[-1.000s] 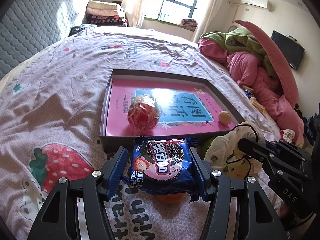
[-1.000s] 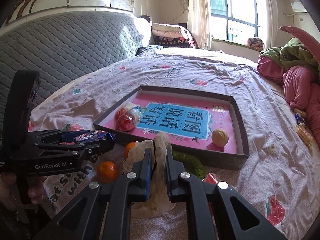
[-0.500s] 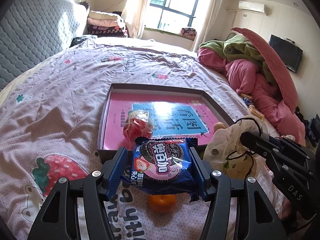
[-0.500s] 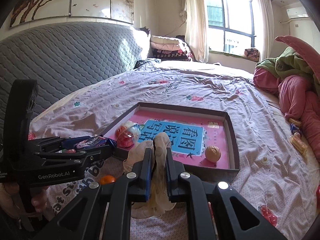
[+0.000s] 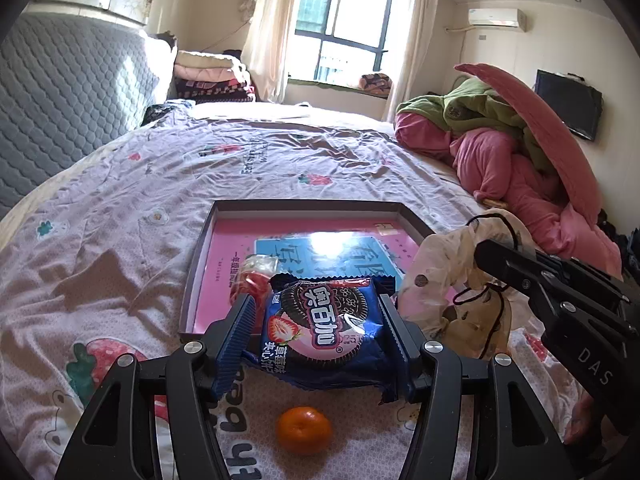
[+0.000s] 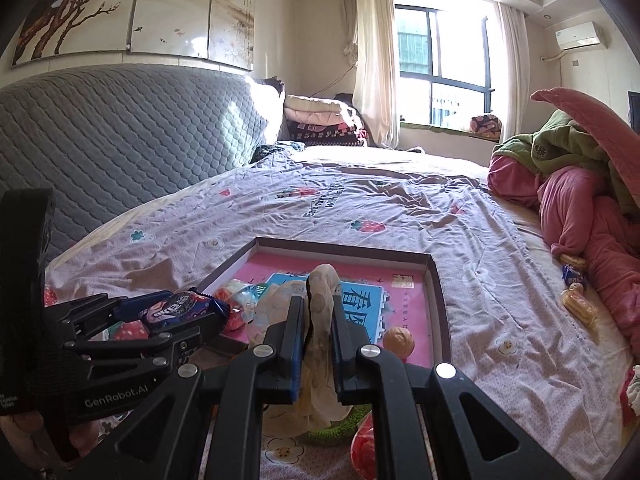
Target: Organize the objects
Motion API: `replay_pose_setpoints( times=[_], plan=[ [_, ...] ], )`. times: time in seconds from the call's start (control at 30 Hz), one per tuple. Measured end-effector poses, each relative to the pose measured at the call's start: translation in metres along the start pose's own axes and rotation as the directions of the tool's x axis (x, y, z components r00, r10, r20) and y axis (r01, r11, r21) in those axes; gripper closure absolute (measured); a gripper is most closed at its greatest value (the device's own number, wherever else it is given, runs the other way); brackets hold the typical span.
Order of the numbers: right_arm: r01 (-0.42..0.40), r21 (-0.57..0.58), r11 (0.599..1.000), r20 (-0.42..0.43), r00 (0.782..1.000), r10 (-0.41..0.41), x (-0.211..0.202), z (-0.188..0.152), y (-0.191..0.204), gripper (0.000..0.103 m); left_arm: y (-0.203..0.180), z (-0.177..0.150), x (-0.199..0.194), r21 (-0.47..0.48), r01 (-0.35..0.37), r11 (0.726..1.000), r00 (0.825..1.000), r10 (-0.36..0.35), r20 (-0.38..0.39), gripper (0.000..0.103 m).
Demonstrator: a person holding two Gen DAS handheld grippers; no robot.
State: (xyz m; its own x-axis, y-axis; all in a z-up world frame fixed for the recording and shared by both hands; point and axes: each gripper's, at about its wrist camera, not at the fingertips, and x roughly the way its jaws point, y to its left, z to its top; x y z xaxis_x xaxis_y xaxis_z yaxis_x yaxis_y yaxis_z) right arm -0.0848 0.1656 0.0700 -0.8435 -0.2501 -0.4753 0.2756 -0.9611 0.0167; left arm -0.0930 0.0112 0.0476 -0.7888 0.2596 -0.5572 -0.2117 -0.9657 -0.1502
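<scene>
My left gripper (image 5: 318,322) is shut on a blue cookie packet (image 5: 322,328) and holds it above the bed, just short of the near edge of the shallow pink box (image 5: 296,210). The packet also shows in the right wrist view (image 6: 176,306). My right gripper (image 6: 316,332) is shut on a cream drawstring pouch (image 6: 322,292), which hangs beside the box in the left wrist view (image 5: 452,280). In the box (image 6: 344,246) lie a red wrapped candy bag (image 5: 252,276) and a small tan ball (image 6: 398,338).
An orange mandarin (image 5: 304,430) lies on the pink bedsheet below the packet. A green item (image 6: 332,430) and a red one (image 6: 362,442) lie under the pouch. Wrapped snacks (image 6: 576,304) lie by the pink and green bedding pile (image 5: 516,152) at the right. A grey headboard (image 6: 120,132) is on the left.
Both grippers have risen and pulled back from the box, still holding the packet and the pouch. The mandarin now shows fully below the packet.
</scene>
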Motion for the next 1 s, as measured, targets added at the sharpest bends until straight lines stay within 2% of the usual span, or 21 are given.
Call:
replay_pose_setpoints(
  times=[0.2, 0.5, 1.0],
  plan=[
    [0.008, 0.014, 1.000, 0.015, 1.000, -0.008, 0.001, 0.005, -0.004, 0.091, -0.011, 0.002, 0.004, 0.031, -0.013, 0.999, 1.000, 0.012, 0.017, 0.040],
    [0.024, 0.034, 0.999, 0.045, 0.999, -0.026, 0.001, 0.011, -0.010, 0.091, -0.015, 0.010, 0.010, 0.029, -0.024, 0.999, 0.999, 0.023, 0.050, 0.040],
    [0.032, 0.058, 0.998, 0.045, 0.998, -0.035, 0.012, 0.017, -0.016, 0.091, -0.009, 0.015, 0.032, 0.012, -0.059, 0.998, 0.998, 0.058, 0.039, 0.040]
  ],
)
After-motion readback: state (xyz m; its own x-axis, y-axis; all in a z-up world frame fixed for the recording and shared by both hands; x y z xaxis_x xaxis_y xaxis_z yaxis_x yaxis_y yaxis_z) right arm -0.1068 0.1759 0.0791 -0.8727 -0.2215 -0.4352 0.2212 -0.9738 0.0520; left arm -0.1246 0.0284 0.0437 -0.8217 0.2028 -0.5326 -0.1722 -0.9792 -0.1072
